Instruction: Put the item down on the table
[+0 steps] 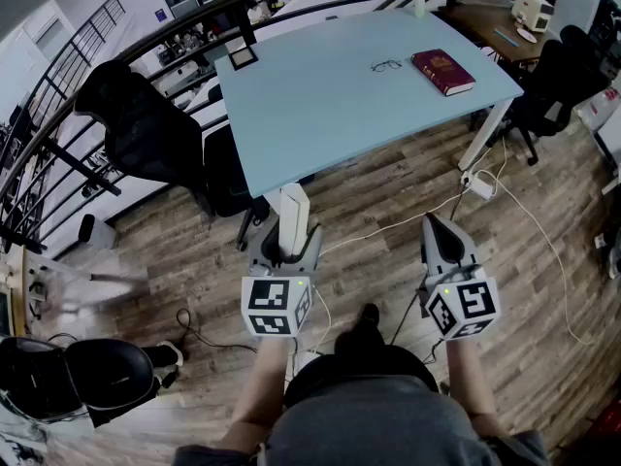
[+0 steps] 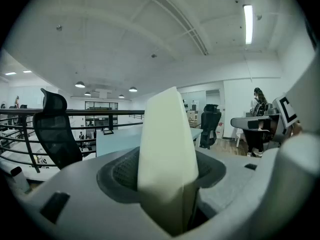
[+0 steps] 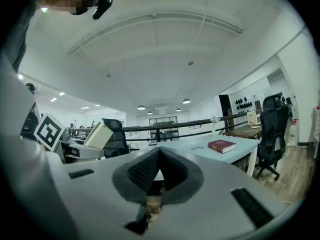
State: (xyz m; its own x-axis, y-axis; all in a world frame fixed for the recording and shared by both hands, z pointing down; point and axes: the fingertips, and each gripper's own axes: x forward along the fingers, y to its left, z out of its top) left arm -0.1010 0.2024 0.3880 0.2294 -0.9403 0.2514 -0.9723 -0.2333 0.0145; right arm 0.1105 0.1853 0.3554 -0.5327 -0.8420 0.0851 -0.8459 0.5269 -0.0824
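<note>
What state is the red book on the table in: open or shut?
Shut. The red book lies flat on the table, cover closed over its pages.

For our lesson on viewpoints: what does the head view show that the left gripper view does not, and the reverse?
Only the head view: the book and glasses on the table, and the wooden floor. Only the left gripper view: a ceiling lamp and a person at a far desk. Both: the box clamped in the left gripper, the table, and a black chair.
</note>
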